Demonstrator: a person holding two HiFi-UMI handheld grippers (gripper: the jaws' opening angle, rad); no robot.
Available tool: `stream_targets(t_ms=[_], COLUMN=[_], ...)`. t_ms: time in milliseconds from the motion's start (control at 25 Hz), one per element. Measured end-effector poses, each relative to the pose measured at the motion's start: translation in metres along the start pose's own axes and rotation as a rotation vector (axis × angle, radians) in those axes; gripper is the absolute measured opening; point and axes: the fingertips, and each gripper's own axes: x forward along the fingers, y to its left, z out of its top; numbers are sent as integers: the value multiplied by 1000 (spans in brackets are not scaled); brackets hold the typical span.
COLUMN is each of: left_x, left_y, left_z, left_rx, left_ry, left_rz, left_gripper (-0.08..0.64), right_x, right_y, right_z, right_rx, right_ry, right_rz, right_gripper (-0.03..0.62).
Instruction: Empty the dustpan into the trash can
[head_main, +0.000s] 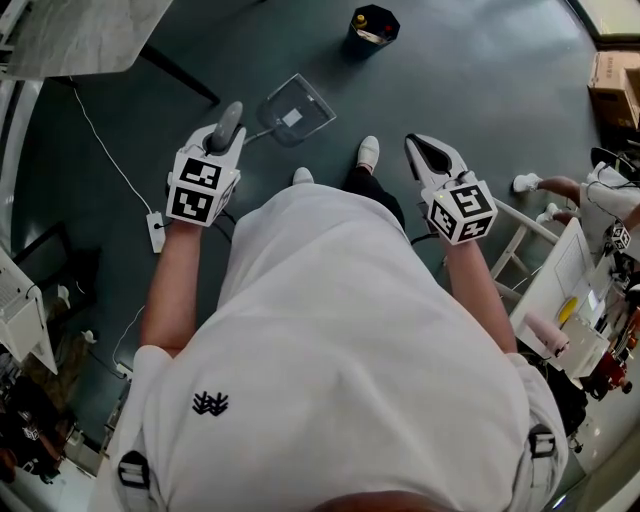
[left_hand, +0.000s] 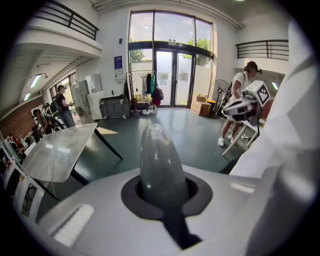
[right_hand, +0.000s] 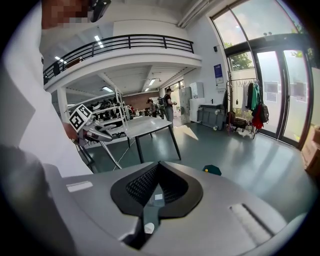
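1. l gripper (head_main: 226, 148): jaws clenched on the grey handle (head_main: 230, 122) of the dustpan (head_main: 296, 110). the l gripper view shows the rounded handle end sticking up out of the jaws.
2. r gripper (head_main: 414, 146): jaws closed tip to tip w/ nothing between them, held out in front of the person at the r.
3. the dustpan is a clear pan low down by the floor, just ahead of the person's shoes (head_main: 368, 153), on a thin pole running to the handle. there's a white patch in it; can't tell if it's litter or a label.
4. trash can (head_main: 373, 24): small dark bin on the floor further ahead, well apart from the pan, w/ sthg yellow at its rim. the pan isn't over it.
5. stage, judged: this fits a loaded pan on its way to the can, or a tipped-out pan coming away. the pics don't settle which.
6. risks if the pan is loaded:
   - only one gripper is on a smooth rounded handle, so the pan could twist or swing in the jaws and shed its load short of the can.
   - the can mouth looks small next to the pan, so a fast or off-centre tip would prob spill over the rim.
   - knocking the light bin w/ the pan edge could push it over.
7. risk either way: the white cable and power strip (head_main: 157, 230) lie on the floor at the l, a snag for the pole or a foot.
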Motion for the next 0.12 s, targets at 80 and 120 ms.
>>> stream_targets(t_ms=[80, 120], left_x=[1, 1], left_y=[3, 5], left_z=[1, 3], left_rx=[-10, -15], left_ry=[1, 0], left_rz=[2, 3], left_gripper=[58, 58], right_x=[5, 7], right_y=[-3, -4], right_z=[0, 0], right_rx=[-1, -1], right_ry=[6, 10], right_rz=[0, 1], right_gripper=[2, 2])
